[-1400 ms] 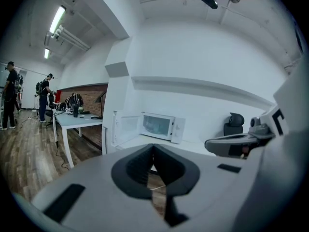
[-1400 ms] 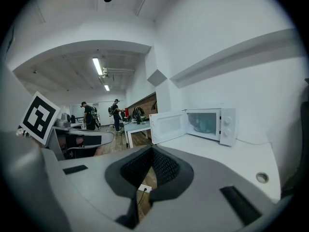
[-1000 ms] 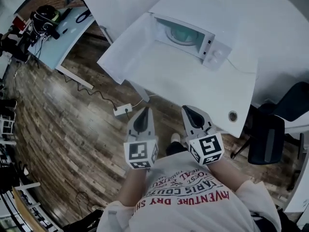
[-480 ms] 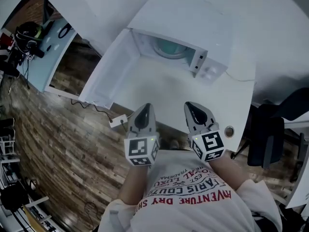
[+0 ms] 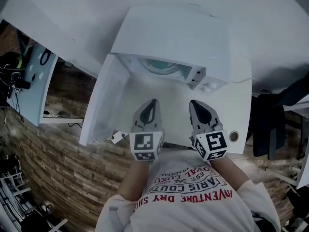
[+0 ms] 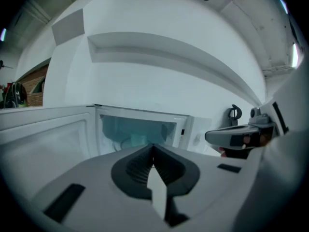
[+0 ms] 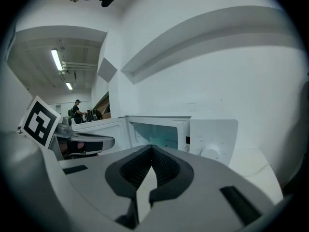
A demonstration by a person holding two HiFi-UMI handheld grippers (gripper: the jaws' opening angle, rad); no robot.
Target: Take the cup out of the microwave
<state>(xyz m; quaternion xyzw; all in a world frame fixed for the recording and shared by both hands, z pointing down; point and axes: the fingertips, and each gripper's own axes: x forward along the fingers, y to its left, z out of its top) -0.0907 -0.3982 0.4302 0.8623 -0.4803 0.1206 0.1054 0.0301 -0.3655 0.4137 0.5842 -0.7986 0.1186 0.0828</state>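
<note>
Approach step. Microwave (image 5: pixel 169 37), door (image 5: pixel 104 103) open, at 12 o'clock. Left gripper (image 5: pixel 151 103) and right gripper (image 5: pixel 197 104): jaws clenched, empty. Next, likely: part jaws, reach inside; cup indistinct.

White counter (image 5: pixel 232 109), rectangular. One appliance stands directly on it: a white microwave (image 5: pixel 174 35) towards the rear, its door (image 5: pixel 105 105) swung open to the left. A round cable grommet (image 5: pixel 234 136) is set in the front right corner. Wood-plank floor (image 5: pixel 58 163) below.
</note>
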